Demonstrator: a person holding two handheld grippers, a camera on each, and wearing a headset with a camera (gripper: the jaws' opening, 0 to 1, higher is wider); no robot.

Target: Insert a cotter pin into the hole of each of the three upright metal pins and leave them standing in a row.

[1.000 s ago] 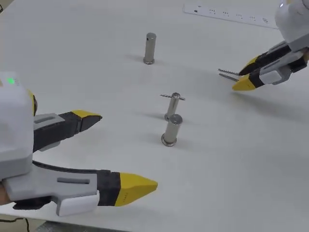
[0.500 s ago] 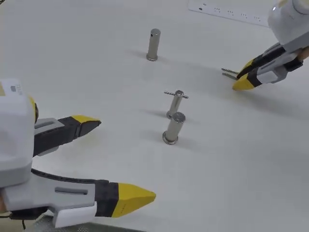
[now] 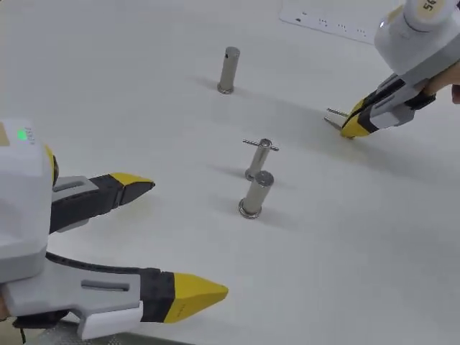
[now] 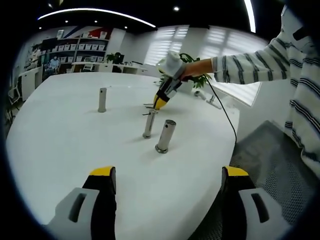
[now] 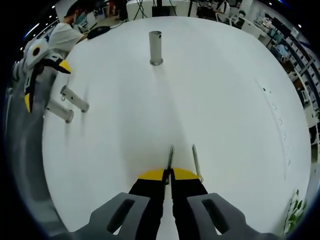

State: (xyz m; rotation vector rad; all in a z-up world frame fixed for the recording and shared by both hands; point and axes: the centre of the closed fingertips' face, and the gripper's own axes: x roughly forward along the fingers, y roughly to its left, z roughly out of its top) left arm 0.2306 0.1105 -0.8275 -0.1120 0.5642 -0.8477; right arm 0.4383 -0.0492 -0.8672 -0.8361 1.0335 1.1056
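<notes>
Three upright metal pins stand on the white table: a far pin [image 3: 228, 70], a middle pin [image 3: 258, 160] with a cotter pin [image 3: 260, 145] through its top hole, and a near pin [image 3: 254, 195] just in front of it. My right gripper [image 3: 350, 123] has its tips down at the table on the right, shut on a cotter pin [image 5: 170, 157] that sticks out between its jaws. A second cotter pin [image 5: 196, 161] lies just beside it. Low on the left, my left gripper [image 3: 176, 241] hangs open and holds nothing, short of the near pin [image 4: 165, 136].
A white power strip [image 3: 332, 24] lies along the table's far right edge. A person's striped sleeve [image 4: 260, 62] reaches in behind the right gripper [image 4: 161, 101]. Bare table [image 3: 129, 100] spreads between the pins and both grippers.
The right gripper has tilted and dipped until its tips rest at the table by the cotter pins. The left gripper has hardly moved. The head camera has shifted a little.
</notes>
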